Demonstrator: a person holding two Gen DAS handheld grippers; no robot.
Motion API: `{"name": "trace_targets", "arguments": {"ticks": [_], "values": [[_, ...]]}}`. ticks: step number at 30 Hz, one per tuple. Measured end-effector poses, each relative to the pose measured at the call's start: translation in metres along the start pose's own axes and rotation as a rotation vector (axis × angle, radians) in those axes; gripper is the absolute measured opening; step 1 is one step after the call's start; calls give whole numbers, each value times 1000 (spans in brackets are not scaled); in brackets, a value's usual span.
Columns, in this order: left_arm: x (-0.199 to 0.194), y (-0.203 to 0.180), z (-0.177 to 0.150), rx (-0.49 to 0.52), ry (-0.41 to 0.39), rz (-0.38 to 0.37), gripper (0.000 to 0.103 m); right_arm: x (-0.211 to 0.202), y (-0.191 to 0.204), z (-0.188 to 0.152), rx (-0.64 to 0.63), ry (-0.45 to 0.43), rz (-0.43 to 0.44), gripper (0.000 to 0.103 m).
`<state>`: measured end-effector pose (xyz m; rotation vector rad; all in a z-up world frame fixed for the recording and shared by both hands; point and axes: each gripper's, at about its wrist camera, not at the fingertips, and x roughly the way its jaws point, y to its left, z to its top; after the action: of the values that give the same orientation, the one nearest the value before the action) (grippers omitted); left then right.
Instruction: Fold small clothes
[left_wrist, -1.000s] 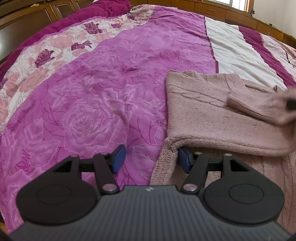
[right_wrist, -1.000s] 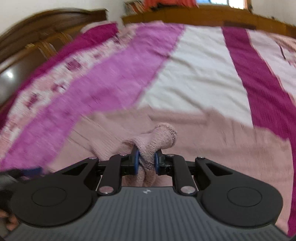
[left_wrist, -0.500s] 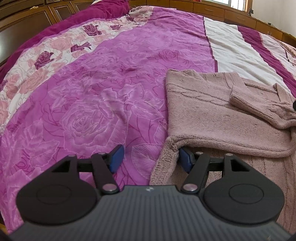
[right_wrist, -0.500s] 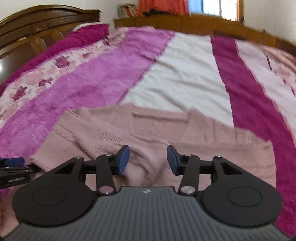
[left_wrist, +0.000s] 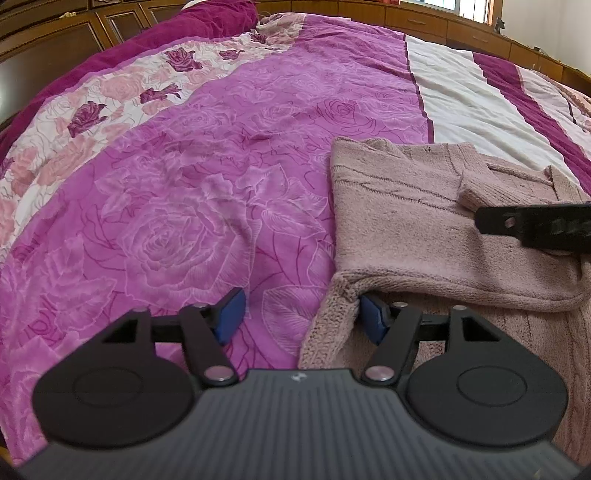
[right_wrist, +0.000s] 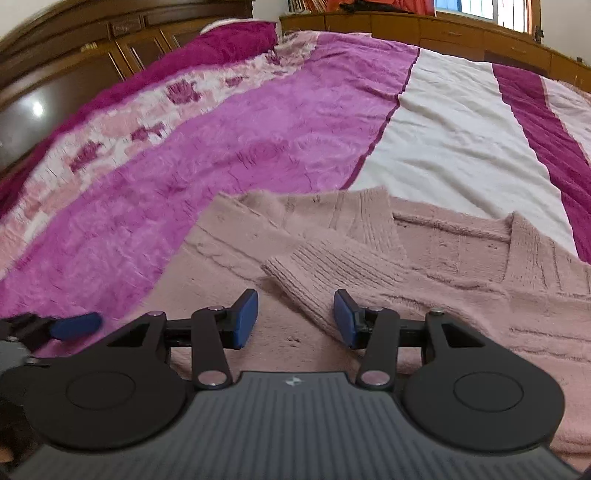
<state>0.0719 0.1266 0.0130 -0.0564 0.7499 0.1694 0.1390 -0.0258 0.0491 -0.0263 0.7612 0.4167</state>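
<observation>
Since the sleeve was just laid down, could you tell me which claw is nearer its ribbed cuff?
Right. The right claw is open just beside the cuff of the sweater. The left claw is open farther off at the sweater's left edge.

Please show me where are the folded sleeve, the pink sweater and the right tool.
folded sleeve (right_wrist: 332, 266): right wrist view, on its ribbed cuff.
pink sweater (left_wrist: 399, 229): left wrist view, on the flat body.
right tool (right_wrist: 294, 318): right wrist view, between its open blue pads.

Sweater (left_wrist: 424, 229) right side beyond frame edge.
</observation>
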Motion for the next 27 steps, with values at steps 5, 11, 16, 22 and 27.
{"name": "trace_targets", "arguments": {"ticks": [5, 11, 16, 22, 27], "values": [[1, 1, -1, -1, -4, -2, 67, 11, -9, -1, 12, -2, -35, 16], [1, 1, -1, 0, -6, -1, 68, -20, -31, 9, 48, -98, -58, 8], [1, 1, -1, 0, -7, 0, 68, -65, -62, 16, 90, -203, -96, 8], [1, 0, -1, 5, -10, 7, 68, -115, -111, 9, 162, -288, -172, 8], [1, 0, -1, 6, -10, 9, 68, -138, -150, -14, 217, -290, -246, 8]]}}
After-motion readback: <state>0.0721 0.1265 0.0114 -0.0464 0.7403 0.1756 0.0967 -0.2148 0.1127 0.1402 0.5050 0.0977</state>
